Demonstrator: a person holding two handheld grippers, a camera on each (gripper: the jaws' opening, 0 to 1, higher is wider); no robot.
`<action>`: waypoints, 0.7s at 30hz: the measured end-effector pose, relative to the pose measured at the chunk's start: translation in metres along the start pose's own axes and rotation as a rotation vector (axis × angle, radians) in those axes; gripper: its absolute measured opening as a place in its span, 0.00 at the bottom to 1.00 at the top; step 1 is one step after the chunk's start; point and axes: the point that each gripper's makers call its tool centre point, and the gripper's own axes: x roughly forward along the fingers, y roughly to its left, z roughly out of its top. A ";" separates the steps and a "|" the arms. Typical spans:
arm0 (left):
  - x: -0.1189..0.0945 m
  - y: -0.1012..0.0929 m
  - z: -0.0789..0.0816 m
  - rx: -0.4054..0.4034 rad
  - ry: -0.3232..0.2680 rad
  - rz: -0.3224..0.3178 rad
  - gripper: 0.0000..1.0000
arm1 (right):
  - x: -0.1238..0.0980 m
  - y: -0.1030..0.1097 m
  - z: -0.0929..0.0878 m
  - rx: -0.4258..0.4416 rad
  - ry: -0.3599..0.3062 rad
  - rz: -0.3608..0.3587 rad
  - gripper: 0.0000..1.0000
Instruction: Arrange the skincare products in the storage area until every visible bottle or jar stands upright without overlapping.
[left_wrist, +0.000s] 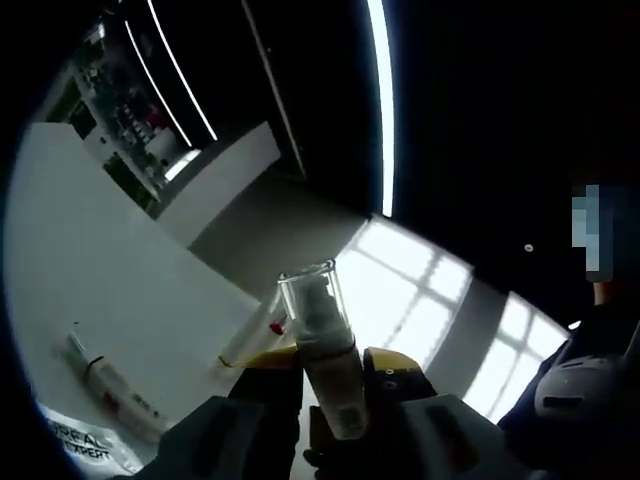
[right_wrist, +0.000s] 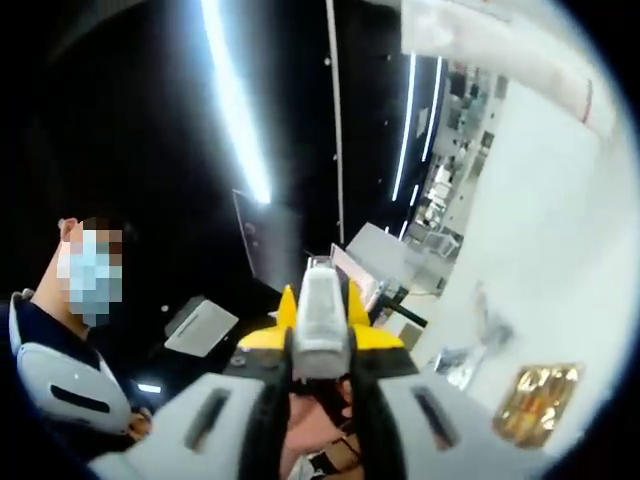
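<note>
Left gripper view: a pump bottle (left_wrist: 325, 345) with a clear cap stands at lower centre, clamped between the jaws of the left gripper (left_wrist: 335, 385); its capped top rises above the jaw tips. To the left, on the white surface (left_wrist: 110, 270), lie a slim tube (left_wrist: 110, 385), a second small tube (left_wrist: 255, 335) and a printed packet (left_wrist: 85, 445). Right gripper view: a pale bottle (right_wrist: 320, 320) sits at centre, gripped between the jaws of the right gripper (right_wrist: 320, 350), projecting past the tips. A gold packet (right_wrist: 535, 400) lies at lower right on the white surface (right_wrist: 540, 230).
</note>
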 end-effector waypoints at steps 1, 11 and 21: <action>0.000 0.000 0.000 0.000 -0.001 0.000 0.23 | 0.000 -0.001 0.000 -0.003 0.000 -0.003 0.20; 0.000 0.002 -0.001 0.017 0.004 0.011 0.21 | -0.002 -0.008 0.001 -0.020 -0.001 -0.031 0.21; 0.000 0.005 -0.004 0.034 0.009 0.032 0.20 | -0.004 -0.015 0.001 -0.042 0.002 -0.059 0.26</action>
